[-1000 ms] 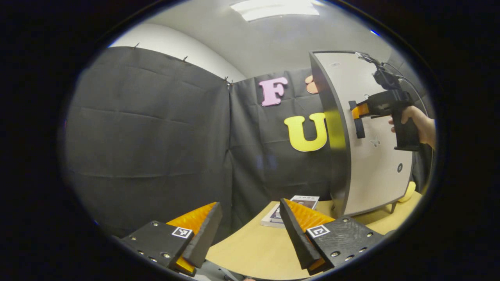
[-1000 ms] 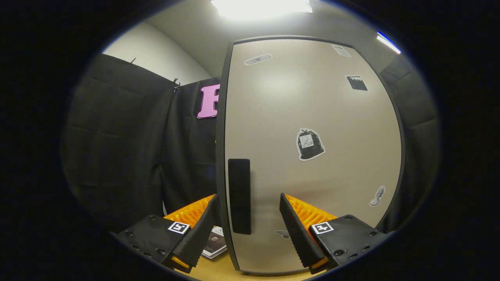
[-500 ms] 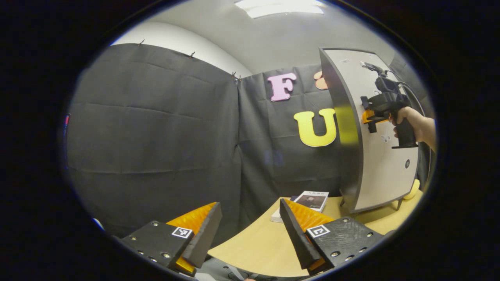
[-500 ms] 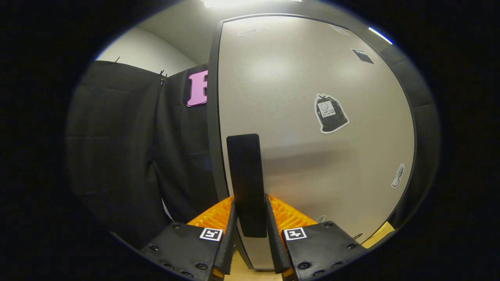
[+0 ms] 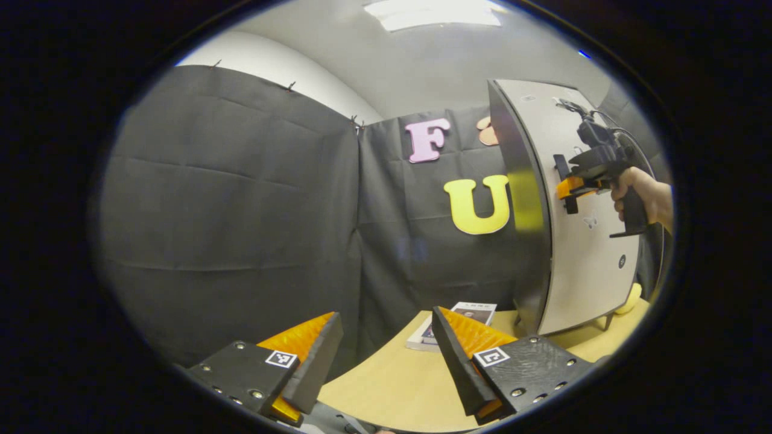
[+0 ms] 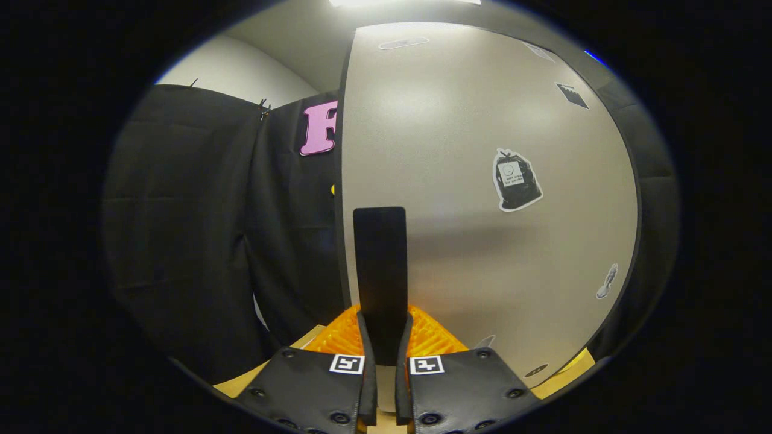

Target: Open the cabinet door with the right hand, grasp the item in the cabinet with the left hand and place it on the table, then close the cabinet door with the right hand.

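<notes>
Cabinet [image 5: 594, 265]: stands on short legs on the table [image 5: 392, 386], at about 3 o'clock in the left gripper view. It looks like a stiff board box, heavy enough, I judge, to stay put under a gentle pull but liable to slide or tip under a jerk.
Cabinet door [image 6: 482, 199]: pale, smooth, flat panel, looking closed or nearly so, with a few stickers. The bare face gives nothing to pinch, so the handle is the only sensible hold. Likely light on its hinges, which I take to be at its 3 o'clock edge, so it should swing in an arc.
Handle [image 6: 380, 271]: dark upright bar near the door's 9 o'clock edge, rigid and narrow, well suited to a two-finger pinch across its width.
Right gripper [image 6: 381, 337]: closed tight on the handle's lower part, both fingers pressing its sides; also seen in the left gripper view at 2 o'clock, held by a hand [image 5: 642, 196].
Left gripper [image 5: 386, 355]: jaws wide apart and empty, hovering over the table's near edge at 6 o'clock.
Book [image 5: 452, 325]: lies flat on the table beside the cabinet's foot.
Item in the cabinet: hidden behind the door; weight and grip point cannot be judged.
</notes>
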{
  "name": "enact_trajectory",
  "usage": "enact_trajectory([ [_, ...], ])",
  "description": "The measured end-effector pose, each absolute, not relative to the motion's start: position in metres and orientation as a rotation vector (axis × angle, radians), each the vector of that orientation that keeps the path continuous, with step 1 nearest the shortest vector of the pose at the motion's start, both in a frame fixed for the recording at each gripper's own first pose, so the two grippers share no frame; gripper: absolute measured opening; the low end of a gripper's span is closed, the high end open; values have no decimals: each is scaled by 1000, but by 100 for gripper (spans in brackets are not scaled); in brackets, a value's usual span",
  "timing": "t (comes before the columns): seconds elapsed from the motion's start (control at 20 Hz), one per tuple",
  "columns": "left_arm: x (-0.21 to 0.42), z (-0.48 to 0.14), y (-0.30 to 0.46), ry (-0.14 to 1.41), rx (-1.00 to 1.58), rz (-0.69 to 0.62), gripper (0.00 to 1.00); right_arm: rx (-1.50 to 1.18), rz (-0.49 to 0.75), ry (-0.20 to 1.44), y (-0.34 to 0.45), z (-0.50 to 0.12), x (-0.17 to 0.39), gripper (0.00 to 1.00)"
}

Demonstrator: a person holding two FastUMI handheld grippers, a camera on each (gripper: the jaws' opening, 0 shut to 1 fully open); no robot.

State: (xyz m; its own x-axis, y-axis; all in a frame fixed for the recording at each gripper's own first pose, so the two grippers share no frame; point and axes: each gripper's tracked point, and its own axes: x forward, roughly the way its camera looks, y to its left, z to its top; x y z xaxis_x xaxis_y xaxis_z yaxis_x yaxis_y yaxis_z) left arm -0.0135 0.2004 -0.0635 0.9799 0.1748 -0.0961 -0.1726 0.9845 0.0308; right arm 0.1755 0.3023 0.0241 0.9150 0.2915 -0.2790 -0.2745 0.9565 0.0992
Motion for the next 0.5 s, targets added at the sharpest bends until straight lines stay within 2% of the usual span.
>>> enact_trajectory([
  [0.5,4,-35,125,49,7,38,90,43,425,310,292,38,139,13],
])
